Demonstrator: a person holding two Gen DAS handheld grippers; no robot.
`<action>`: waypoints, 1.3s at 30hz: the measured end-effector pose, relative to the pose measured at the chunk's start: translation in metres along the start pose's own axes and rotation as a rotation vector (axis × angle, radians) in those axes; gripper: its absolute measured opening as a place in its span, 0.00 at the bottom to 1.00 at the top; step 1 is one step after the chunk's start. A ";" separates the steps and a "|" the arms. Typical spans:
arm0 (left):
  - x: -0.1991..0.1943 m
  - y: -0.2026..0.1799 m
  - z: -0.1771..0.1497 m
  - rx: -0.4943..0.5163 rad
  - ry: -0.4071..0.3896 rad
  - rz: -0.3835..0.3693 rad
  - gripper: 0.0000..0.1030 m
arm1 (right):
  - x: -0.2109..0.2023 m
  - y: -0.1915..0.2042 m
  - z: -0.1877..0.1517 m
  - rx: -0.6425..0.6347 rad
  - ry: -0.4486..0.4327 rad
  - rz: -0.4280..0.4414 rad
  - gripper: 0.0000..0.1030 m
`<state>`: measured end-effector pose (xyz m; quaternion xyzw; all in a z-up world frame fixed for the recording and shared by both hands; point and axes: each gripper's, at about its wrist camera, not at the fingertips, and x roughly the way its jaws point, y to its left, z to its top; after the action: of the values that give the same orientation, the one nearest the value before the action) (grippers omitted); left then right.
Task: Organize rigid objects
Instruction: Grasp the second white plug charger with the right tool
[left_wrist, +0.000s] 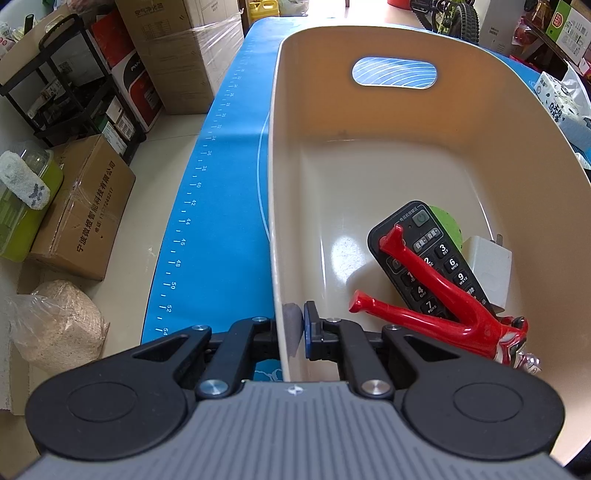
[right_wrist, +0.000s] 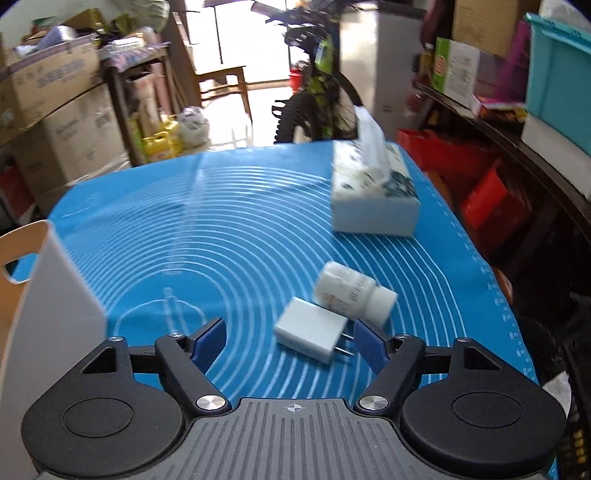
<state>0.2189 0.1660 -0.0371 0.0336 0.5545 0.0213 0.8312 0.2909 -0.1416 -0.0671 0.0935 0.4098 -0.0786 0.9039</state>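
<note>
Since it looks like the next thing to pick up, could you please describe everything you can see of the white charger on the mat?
The white charger is a small, smooth, plastic-looking block with rounded edges, lying flat on the blue mat. Two metal prongs point toward the right gripper, whose fingers are open on either side of it, not touching. A white bottle on its side lies against its far corner.

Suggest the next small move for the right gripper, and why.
Probably ease the right gripper, jaws open, forward and slightly right so they straddle the white charger lying on the blue mat, then close. It is the nearest loose item, ahead of the white bottle touching it. The left gripper already clamps the bin wall.
</note>
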 end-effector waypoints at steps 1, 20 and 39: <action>0.000 0.000 0.000 0.000 0.000 -0.001 0.11 | 0.005 -0.004 0.000 0.022 0.008 -0.004 0.79; 0.001 0.000 0.000 0.004 0.000 -0.005 0.11 | 0.050 0.007 -0.015 0.065 -0.021 -0.121 0.90; 0.002 -0.001 0.000 0.001 0.000 -0.005 0.11 | 0.025 0.007 -0.017 0.055 -0.010 -0.126 0.66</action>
<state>0.2192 0.1647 -0.0391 0.0325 0.5546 0.0193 0.8313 0.2964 -0.1329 -0.0968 0.0919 0.4080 -0.1469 0.8964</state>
